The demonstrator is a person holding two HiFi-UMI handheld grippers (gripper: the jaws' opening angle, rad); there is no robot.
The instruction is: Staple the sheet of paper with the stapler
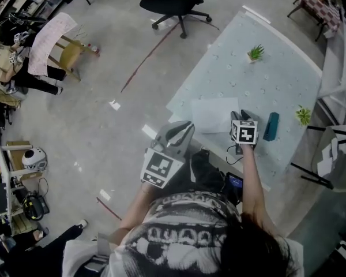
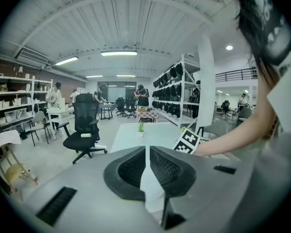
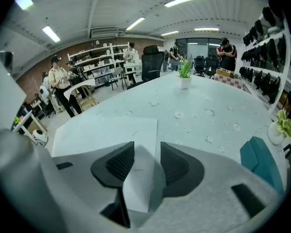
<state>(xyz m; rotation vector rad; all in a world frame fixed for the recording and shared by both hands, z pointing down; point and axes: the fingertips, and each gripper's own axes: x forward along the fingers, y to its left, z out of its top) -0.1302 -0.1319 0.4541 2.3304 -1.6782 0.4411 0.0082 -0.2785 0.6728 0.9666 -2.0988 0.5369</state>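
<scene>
The pale blue-green patterned desk (image 1: pixel 277 74) carried a white rectangular sheet of paper (image 1: pixel 214 114), lying flat near its front edge. The grey left gripper (image 2: pixel 148 148) hung off the desk's near corner, close to the sheet's left edge. Its 2 jaws were drawn almost together with only a thin slit between them, and nothing was gripped. The grey right gripper (image 3: pixel 147 145) tilted down over the sheet's right part. Its 2 jaws stood apart, and the paper showed through the gap, pressed by neither pad. The teal plastic stapler (image 1: pixel 271 126) lay on the desk just right of that gripper, clear of the sheet.
</scene>
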